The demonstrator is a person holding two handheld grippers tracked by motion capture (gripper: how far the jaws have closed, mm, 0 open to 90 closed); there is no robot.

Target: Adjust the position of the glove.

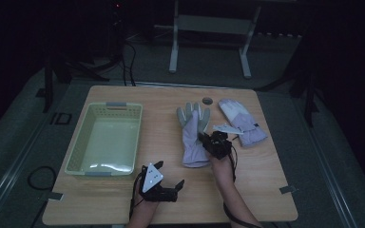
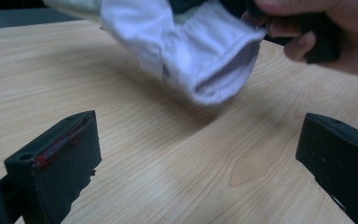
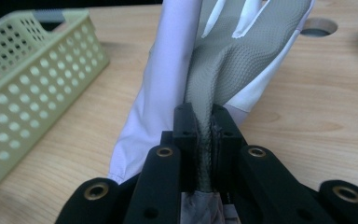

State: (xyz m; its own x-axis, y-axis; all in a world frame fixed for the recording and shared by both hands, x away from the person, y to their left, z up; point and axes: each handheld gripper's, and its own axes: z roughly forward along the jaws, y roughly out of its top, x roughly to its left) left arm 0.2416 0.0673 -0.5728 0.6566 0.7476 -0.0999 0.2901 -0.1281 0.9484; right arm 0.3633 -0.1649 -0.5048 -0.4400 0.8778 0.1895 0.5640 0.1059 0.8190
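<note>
While a person sits at a pale wooden table [image 1: 123,209] in a dim room, each hand holds a black two-jaw gripper, and a lavender-white work glove with a grey textured palm [image 1: 193,135] serves as the landmark for everything else. That glove lies roughly at the middle of the table, its fingers pointing away from the person and its cuff toward them. On the glove's near right edge, the right gripper [image 1: 208,140] has its jaws closed almost fully together, pinching a raised fold of the grey palm fabric between the pads; the right gripper view shows this fold squeezed tight between the two black fingers [image 3: 185,122], with the rest of the glove stretching away beyond them. To the right of the glove, just beside it, lies a second glove [image 1: 242,121] of the same pale colour, angled with its cuff toward the right. Beyond the glove, near the table's far edge, is a small round hole [image 1: 207,100] in the tabletop. To the left of the glove, near but apart, sits a pale green plastic basket [image 1: 81,142] with perforated walls. Nearer the person than the glove, and to its left, the left gripper [image 1: 171,183] rests low over the bare wood with its jaws spread wide apart and nothing between them; its own view looks across the table at the glove's open cuff [image 2: 223,77]
</note>
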